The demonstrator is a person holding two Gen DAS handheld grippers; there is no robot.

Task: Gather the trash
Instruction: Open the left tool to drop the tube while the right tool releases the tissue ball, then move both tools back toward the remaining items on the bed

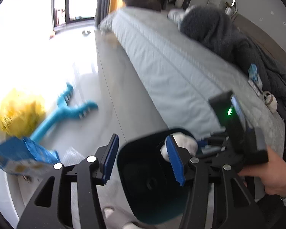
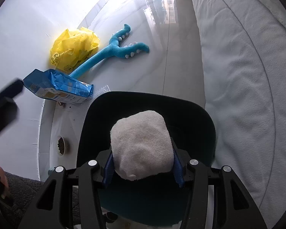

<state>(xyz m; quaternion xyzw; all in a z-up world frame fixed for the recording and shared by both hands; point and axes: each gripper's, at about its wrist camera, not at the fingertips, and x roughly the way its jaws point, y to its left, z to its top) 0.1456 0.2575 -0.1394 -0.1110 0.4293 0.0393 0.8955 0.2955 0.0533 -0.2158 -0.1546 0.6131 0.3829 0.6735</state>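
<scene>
Your right gripper (image 2: 143, 168) has its fingers closed on one wad of white towelling (image 2: 141, 145), the blue pads pressing its two sides, and it hangs directly over the mouth of one black bin (image 2: 97, 114). In the left wrist view the same wad (image 1: 186, 143) shows just above the bin's far rim (image 1: 143, 137), with your right hand (image 1: 272, 173) wrapped around the gripper's handle at the right edge.

Your left gripper (image 1: 143, 158) has its fingers standing about half apart with nothing between them; only the bin's dark interior shows through the gap.

The bin stands on the pale floor (image 2: 152, 66), close beside the long edge of one bed with a light quilted cover (image 2: 247, 95).

Beyond the bin's far left corner, three loose things lie on the floor in a cluster. One blue and white packet (image 2: 57, 89) lies on its side nearest the bin. One crumpled yellow plastic bag (image 2: 74, 47) sits behind it. One blue plush toy (image 2: 112, 49) with two forked, toothed arms has its stem running between the bag and the packet, touching both.

One small bowl of dark pellets (image 2: 61, 145) sits on the floor left of the bin.

On the bed, the left wrist view shows one dark rumpled blanket (image 1: 228, 38) along the far edge and one dark cat (image 1: 141, 2) at the far end.
</scene>
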